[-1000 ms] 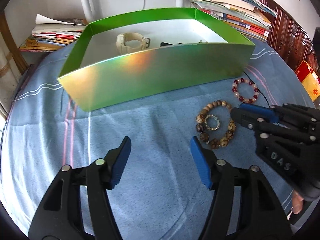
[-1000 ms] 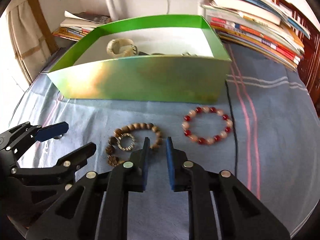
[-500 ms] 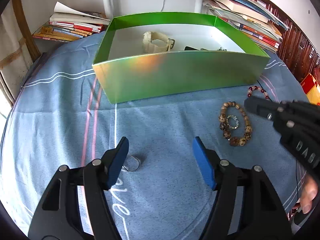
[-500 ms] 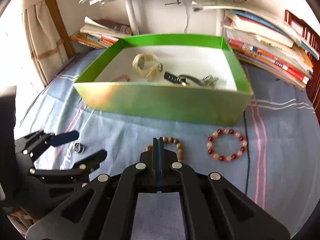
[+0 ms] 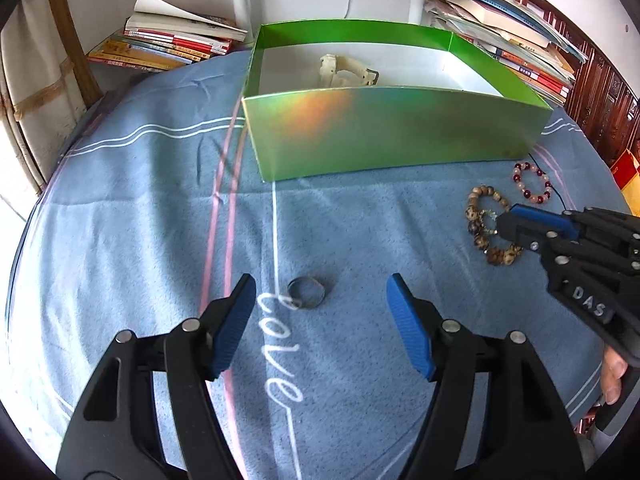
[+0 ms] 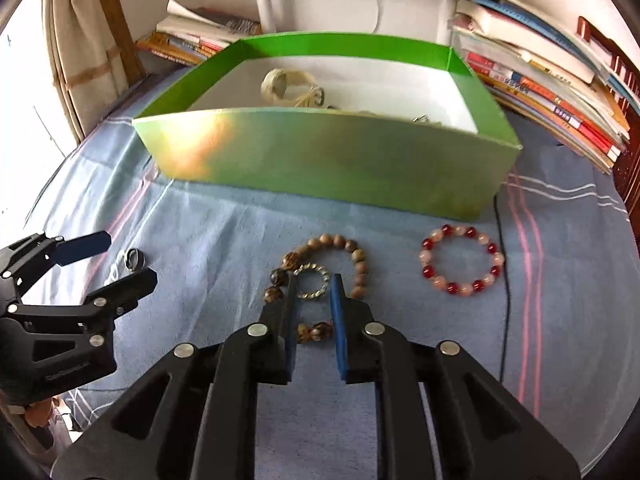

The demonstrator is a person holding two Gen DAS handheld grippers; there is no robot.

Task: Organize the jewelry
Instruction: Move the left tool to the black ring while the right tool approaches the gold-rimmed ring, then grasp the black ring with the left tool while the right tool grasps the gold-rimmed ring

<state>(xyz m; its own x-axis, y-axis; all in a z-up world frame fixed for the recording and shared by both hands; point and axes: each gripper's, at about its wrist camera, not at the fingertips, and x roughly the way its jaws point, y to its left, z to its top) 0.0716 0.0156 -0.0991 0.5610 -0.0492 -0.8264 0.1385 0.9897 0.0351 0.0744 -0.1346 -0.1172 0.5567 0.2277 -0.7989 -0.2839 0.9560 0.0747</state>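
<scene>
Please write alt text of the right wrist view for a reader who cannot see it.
The right gripper hovers, jaws slightly apart, over a small sparkly ring inside a wooden bead bracelet on a blue cloth. A red-and-pink bead bracelet lies right; a green box stands behind.

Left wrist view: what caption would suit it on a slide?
Open left gripper poised over a metal ring on blue cloth, green box behind.

A box [image 6: 328,160] sits on the cloth [image 6: 208,240]; two bracelets [image 6: 320,272] lie in front of it; a ring [image 5: 306,292] lies further left; books [image 6: 552,92] are behind.
</scene>
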